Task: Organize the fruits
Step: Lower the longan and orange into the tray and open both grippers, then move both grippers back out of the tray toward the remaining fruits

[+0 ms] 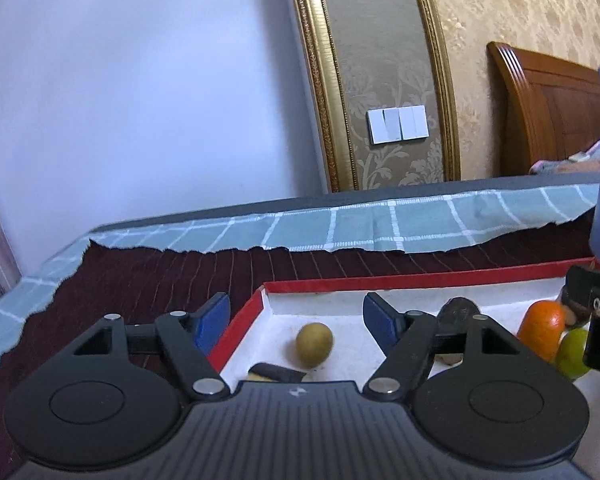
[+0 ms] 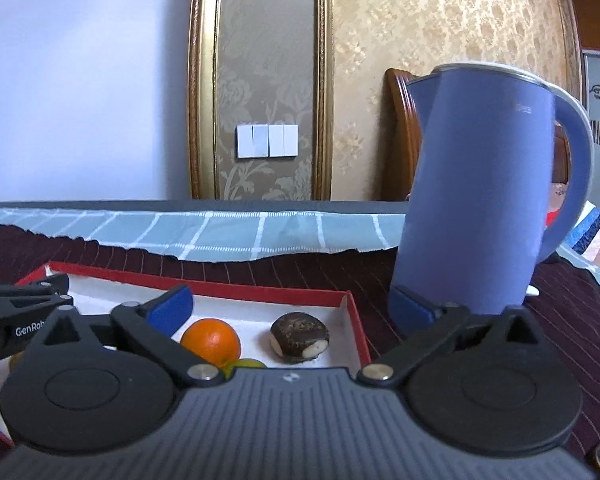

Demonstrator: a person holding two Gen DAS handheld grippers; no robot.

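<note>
Evidently both grippers [image 1: 296, 316] [image 2: 288, 308] tilt down, jaws apart, over tray [image 1: 420, 278].

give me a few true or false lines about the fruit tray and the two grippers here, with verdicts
1. The orange lies inside the red-rimmed tray. True.
2. The right gripper is clamped on the orange. False: its jaws stand wide open and hold nothing.
3. The blue kettle stands inside the tray. False: it stands outside, on the dark cloth.
4. The left gripper is open, with nothing pinched. True.
</note>
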